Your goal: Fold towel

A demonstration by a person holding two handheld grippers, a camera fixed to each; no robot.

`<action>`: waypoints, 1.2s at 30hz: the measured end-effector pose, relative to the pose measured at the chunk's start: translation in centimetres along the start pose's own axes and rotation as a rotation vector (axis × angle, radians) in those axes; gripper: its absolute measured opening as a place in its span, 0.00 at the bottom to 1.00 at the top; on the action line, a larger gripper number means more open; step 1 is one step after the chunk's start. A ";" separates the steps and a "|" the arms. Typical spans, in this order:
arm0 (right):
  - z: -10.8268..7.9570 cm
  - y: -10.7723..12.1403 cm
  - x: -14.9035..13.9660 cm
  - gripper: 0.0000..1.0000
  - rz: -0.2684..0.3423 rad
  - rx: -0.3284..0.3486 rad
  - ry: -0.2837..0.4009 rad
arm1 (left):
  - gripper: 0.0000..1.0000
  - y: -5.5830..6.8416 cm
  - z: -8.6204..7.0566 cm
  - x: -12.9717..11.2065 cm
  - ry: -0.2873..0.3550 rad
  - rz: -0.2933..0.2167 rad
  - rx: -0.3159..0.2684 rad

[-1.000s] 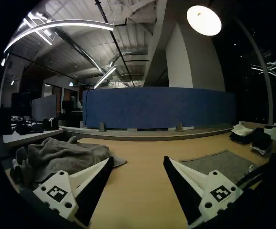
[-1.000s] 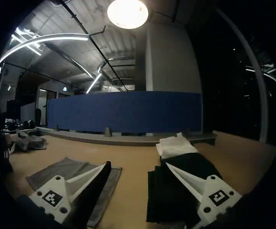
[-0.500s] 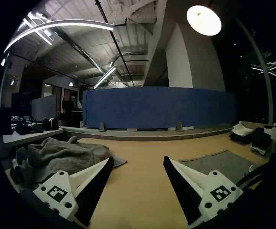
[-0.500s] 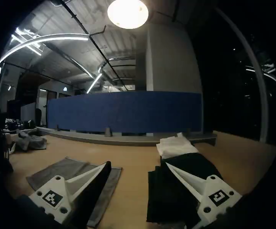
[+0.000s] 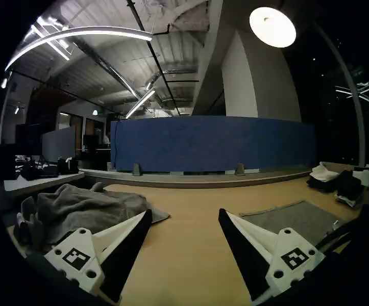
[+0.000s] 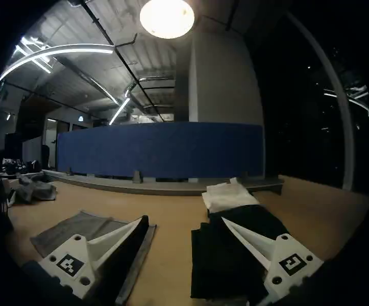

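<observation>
Both grippers hang low over the wooden table [image 5: 194, 201], and we face the blue screen [image 5: 210, 143] that runs along its far edge. The left gripper [image 5: 184, 211] has its jaws wide apart with nothing between them. The right gripper [image 6: 183, 219] is the same, spread and empty.

The gray towel [image 6: 77, 230], which we judge to be the next piece for folding, lies flat on our side of the screen, roughly before its middle. It sits between the two grippers and touches neither. It seems to be spread out this way so that its edges and corners can be pinched cleanly.

Toward the screen's left end a heap of crumpled towels [image 5: 82, 206] waits, likely the unfolded supply. Toward the screen's right end sits a folded black cloth [image 6: 210, 255], with a folded white cloth [image 6: 227, 196] just behind it, nearer the screen. These are probably finished pieces set aside.

We see no fold started on the flat towel, and the open jaws would suit a first grab at its near corners.
</observation>
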State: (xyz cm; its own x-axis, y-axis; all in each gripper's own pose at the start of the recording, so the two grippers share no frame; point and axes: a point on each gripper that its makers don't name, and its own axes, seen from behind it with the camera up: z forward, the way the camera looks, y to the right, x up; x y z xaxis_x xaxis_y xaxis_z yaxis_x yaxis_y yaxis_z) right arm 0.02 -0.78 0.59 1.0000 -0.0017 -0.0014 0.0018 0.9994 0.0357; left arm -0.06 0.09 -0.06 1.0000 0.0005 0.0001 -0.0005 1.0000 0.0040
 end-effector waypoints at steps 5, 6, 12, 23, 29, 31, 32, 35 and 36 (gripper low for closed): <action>-0.1 0.1 0.0 1.00 0.003 -0.007 0.004 | 0.97 -0.2 0.0 0.0 -0.002 0.003 0.010; -0.1 0.2 0.2 1.00 0.005 -0.010 0.005 | 0.97 -0.1 0.0 0.0 -0.003 0.006 0.009; -0.6 0.3 3.0 1.00 0.023 -0.023 0.018 | 0.97 0.6 0.3 1.5 -0.010 0.028 0.007; -2.2 0.9 14.8 1.00 0.007 -0.049 0.033 | 0.97 1.9 0.4 14.3 0.012 0.011 -0.028; -3.0 1.7 20.1 1.00 0.009 -0.063 0.052 | 0.97 1.7 0.0 19.9 0.017 -0.007 -0.032; -3.0 2.3 20.8 1.00 0.011 -0.076 0.050 | 0.97 2.0 -0.1 20.6 0.010 -0.009 -0.037; -3.0 2.6 21.1 1.00 0.013 -0.082 0.049 | 0.97 2.2 -0.1 20.9 0.006 -0.009 -0.040; -2.9 2.8 21.3 1.00 0.013 -0.076 0.033 | 0.97 3.1 -0.1 21.1 -0.009 0.000 -0.063; -2.8 2.7 21.3 1.00 0.012 -0.066 0.024 | 0.97 3.6 -0.2 21.1 -0.017 0.006 -0.077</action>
State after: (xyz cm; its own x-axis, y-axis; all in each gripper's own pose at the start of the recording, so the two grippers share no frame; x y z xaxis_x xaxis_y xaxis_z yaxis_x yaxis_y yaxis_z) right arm 21.30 1.95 -2.18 0.9996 0.0099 -0.0249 -0.0107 0.9995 -0.0305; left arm 21.00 3.73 -0.22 0.9998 0.0074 0.0171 -0.0061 0.9973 -0.0729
